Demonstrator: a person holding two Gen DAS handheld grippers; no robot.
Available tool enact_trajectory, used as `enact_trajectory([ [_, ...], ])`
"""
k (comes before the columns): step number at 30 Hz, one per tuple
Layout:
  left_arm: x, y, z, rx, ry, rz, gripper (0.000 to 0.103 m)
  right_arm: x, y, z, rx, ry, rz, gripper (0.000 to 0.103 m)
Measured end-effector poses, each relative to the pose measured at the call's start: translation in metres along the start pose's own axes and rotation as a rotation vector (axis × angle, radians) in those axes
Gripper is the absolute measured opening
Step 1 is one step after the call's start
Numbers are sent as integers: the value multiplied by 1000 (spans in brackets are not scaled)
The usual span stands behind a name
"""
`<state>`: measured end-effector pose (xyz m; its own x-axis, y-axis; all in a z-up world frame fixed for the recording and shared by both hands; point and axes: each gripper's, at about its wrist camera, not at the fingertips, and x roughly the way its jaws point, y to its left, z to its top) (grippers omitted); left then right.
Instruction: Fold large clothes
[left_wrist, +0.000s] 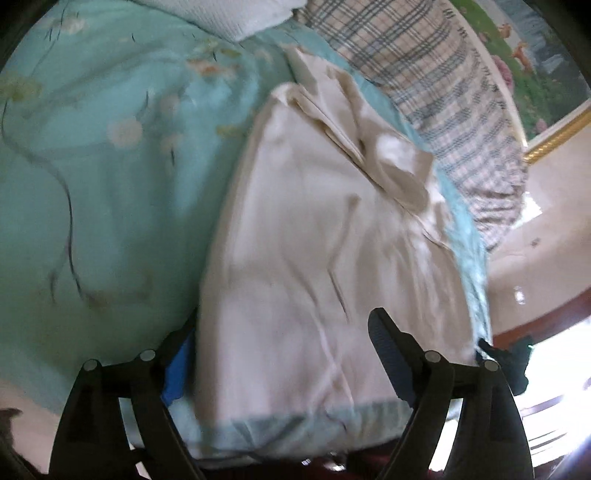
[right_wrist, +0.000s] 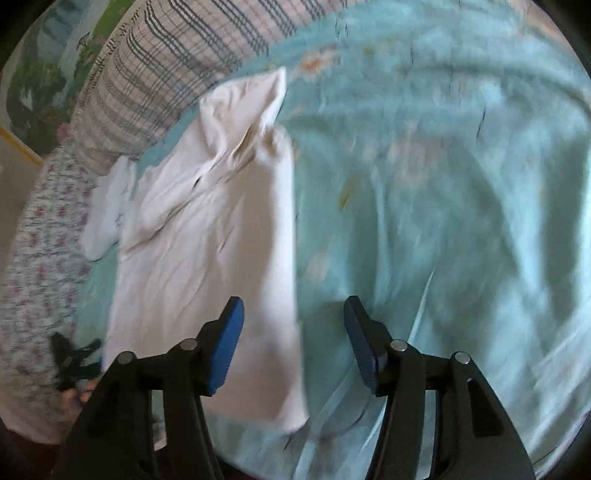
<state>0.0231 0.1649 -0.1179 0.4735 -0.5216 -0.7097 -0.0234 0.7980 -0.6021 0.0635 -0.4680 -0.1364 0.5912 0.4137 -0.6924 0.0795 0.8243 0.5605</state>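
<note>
Right hand-held gripper wide open over the near hem of the long cream cotton garment — it runs away lengthwise; left hand-held gripper wide too.

Both fisheye views are motion-blurred with dark, curved rims; daylight glares white at the left view's lower right, blowing out detail.
</note>
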Motion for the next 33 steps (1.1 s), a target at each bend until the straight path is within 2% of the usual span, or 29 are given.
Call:
enact_trajectory([
  [4, -3, -7, -28, -27, -40, -81, 85, 4, 9, -25, 14, 8, 148, 57],
  [6, 3, -14, -33, -45, -65, -104, 84, 11, 16, -31, -2, 3, 164, 59],
  [8, 12, -23, -33, -44, -63, -127, 77, 17, 23, -33, -2, -7, 169, 59],
  [10, 23, -34, -30, -5, -50, -101, 56, 21, 28, -34, -2, -13, 177, 55],
  [11, 28, -38, -27, 7, -44, -89, 50, 24, 32, -35, -13, -14, 176, 51],
  [13, 36, -40, -23, 18, -34, -65, 29, 28, 36, -37, -26, -6, 161, 25],
  [15, 41, -37, -18, 12, -32, -52, 15, 32, 34, -40, -22, 2, 149, 14],
  [16, 41, -35, -17, 6, -33, -59, 11, 33, 31, -38, -18, 3, 157, 13],
  [19, 37, -36, -14, 20, -46, -63, 8, 30, 30, -36, -10, -11, 187, 11],
  [25, 9, -63, 3, 98, -127, -106, 7, 7, 46, -12, -35, -95, 287, 10],
  [31, -6, -101, 54, 167, -243, -161, 6, -8, 70, 42, -87, -190, 352, 10],
  [33, -5, -110, 75, 185, -281, -170, 6, -2, 80, 68, -114, -211, 340, 10],
])
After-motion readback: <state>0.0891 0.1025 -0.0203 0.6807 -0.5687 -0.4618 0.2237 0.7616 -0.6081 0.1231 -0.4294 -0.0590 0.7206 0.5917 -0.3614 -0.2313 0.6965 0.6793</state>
